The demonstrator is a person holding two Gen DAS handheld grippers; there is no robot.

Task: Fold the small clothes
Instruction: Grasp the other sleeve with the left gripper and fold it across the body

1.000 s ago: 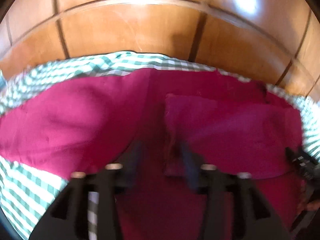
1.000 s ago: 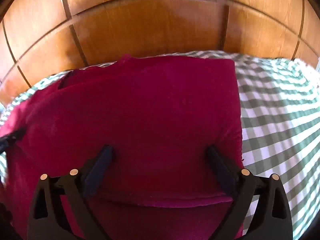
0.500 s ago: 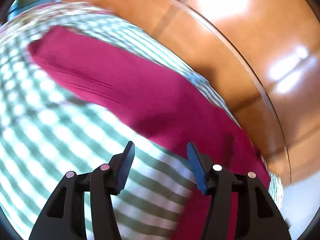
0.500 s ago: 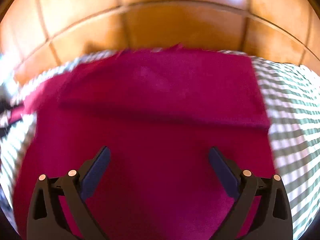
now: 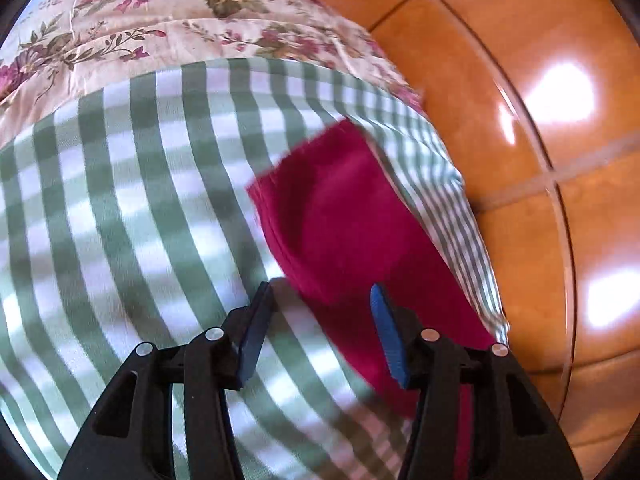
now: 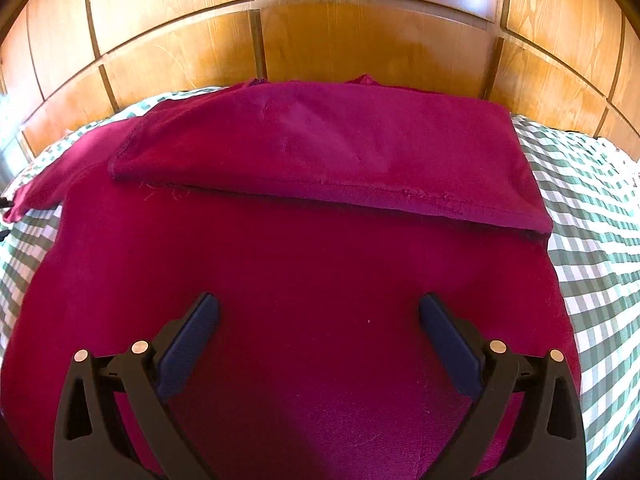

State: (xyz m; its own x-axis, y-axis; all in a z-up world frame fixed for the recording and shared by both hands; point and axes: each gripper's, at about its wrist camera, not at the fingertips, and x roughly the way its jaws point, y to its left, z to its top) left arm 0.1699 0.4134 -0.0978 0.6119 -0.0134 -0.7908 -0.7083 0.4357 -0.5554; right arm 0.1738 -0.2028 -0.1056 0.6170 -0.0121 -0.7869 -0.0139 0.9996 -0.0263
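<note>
crimson garment [image 6: 320,280] on checked sheet [image 5: 120,220], floral quilt [image 5: 160,20] beyond, both grippers empty, parted

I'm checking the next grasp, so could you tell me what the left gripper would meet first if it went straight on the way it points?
Probably the near edge of the crimson garment, lying just ahead of the open left gripper on the checked sheet; depth is uncertain.

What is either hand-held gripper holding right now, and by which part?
Nothing. The left hand-held gripper stands open above the maroon garment's sleeve end, its jaws having just been closing with nothing gripped. The right hand-held gripper hangs wide open over the garment.
</note>
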